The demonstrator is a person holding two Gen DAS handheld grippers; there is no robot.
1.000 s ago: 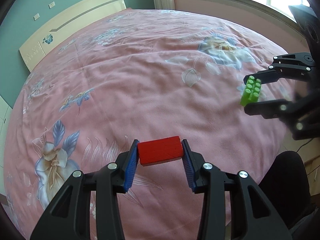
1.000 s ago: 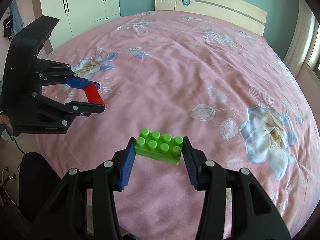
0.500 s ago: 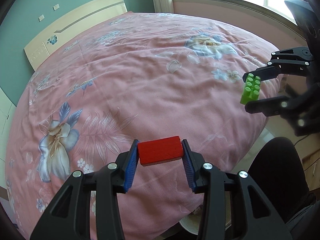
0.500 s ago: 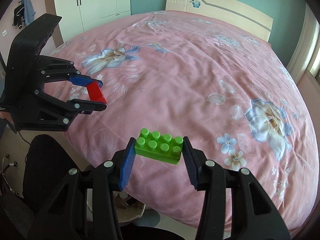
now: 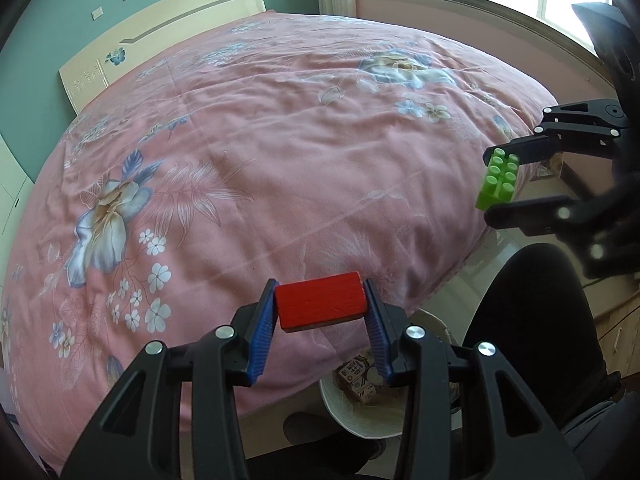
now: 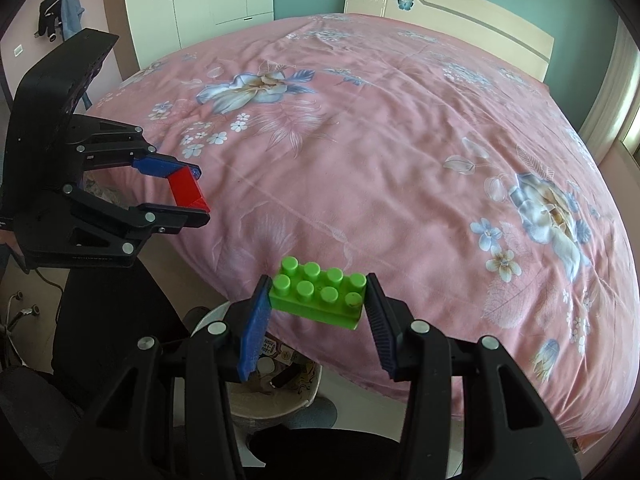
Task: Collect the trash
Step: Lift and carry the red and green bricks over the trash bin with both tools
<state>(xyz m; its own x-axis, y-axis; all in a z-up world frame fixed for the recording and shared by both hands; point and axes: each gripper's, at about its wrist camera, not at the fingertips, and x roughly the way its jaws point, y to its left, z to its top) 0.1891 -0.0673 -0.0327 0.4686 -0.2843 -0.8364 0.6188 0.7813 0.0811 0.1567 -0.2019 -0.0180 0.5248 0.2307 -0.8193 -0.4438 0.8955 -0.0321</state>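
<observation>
My left gripper (image 5: 320, 304) is shut on a red block (image 5: 320, 300), held in the air over the near edge of the pink bed; it also shows in the right wrist view (image 6: 186, 188). My right gripper (image 6: 318, 300) is shut on a green studded brick (image 6: 318, 296), which also shows at the right of the left wrist view (image 5: 498, 180). A white bin (image 5: 360, 420) with some scraps inside stands on the floor below both grippers, partly hidden by the fingers; it shows in the right wrist view too (image 6: 272, 400).
The pink floral bed (image 5: 260, 160) fills most of both views, its near edge just ahead of the grippers. A person's dark-clothed leg (image 5: 532, 328) is beside the bin. A wardrobe (image 6: 200, 0) and headboard (image 6: 440, 12) stand at the back.
Both grippers have pulled back from over the bed to its near edge, each still holding its block. The bin on the floor has come into view beneath them.
</observation>
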